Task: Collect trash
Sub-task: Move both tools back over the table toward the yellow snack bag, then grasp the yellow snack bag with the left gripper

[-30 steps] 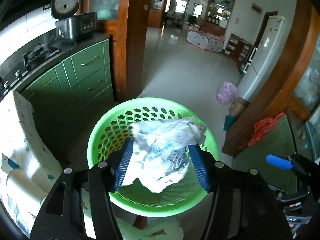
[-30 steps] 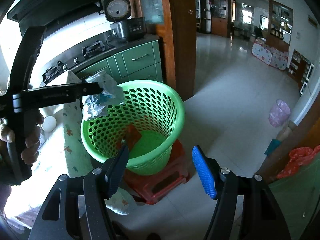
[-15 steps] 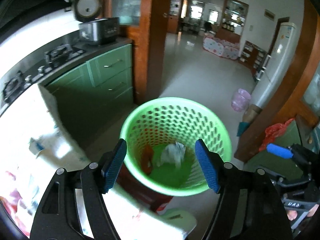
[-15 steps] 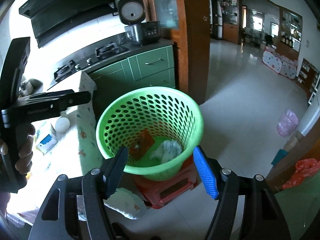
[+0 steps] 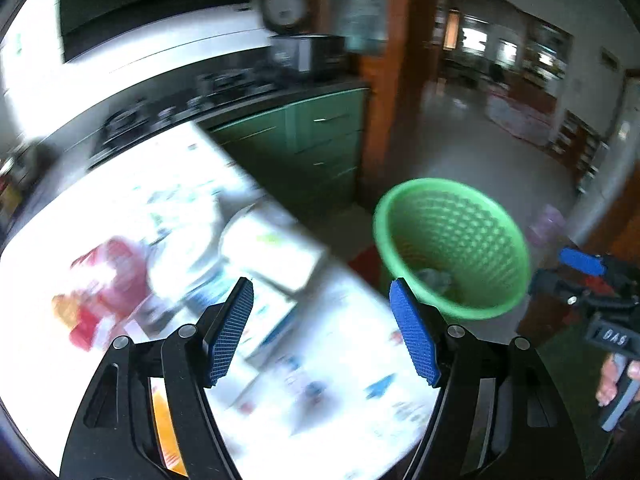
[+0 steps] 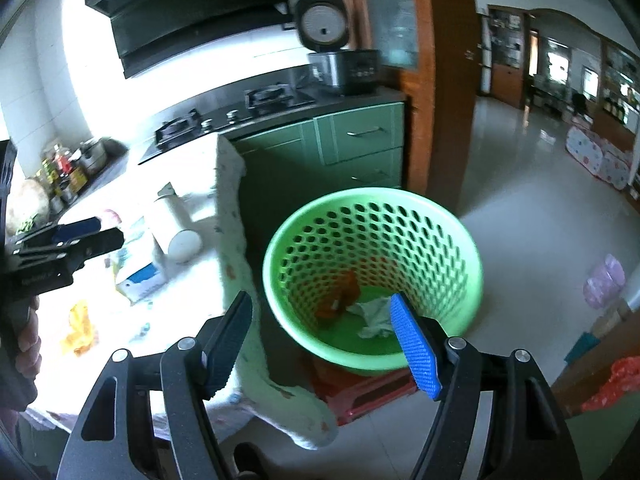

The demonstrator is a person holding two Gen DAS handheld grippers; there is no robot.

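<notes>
Presently, left tongs [image 5: 322, 330]: spread wide, blue pads empty, at the lower centre of the left wrist view, above the counter [image 5: 344, 392]. That view is smeared; items on the counter read only as a red and orange blur [image 5: 100, 280] at left and pale boxes at centre.

Right tongs [image 6: 320, 342]: likewise spread wide and empty, lower centre of the right wrist view, over the counter's edge and the basket's near rim.

Green basket [image 6: 400, 204]: perforated plastic, upright, centre of the right wrist view, standing on a red stool [image 6: 368, 396] just beside the counter. Contents: crumpled white trash [image 6: 372, 316] on the bottom, touching an orange-red scrap [image 6: 340, 296] to its left.

Counter, right wrist view, left half: covered in a patterned cloth [image 6: 240, 264] that hangs over the edge. On it: a white cylindrical container [image 6: 174, 226] lying tilted, a white and blue box [image 6: 138, 274] just beside it, a yellow wrapper [image 6: 80, 328] nearer the lower left.

Background, upper centre: green cabinets [image 6: 360, 140], gas hob [image 6: 236, 110], open rice cooker [image 6: 340, 52]. Pink bag [image 6: 604, 284] on the floor at right edge.
</notes>
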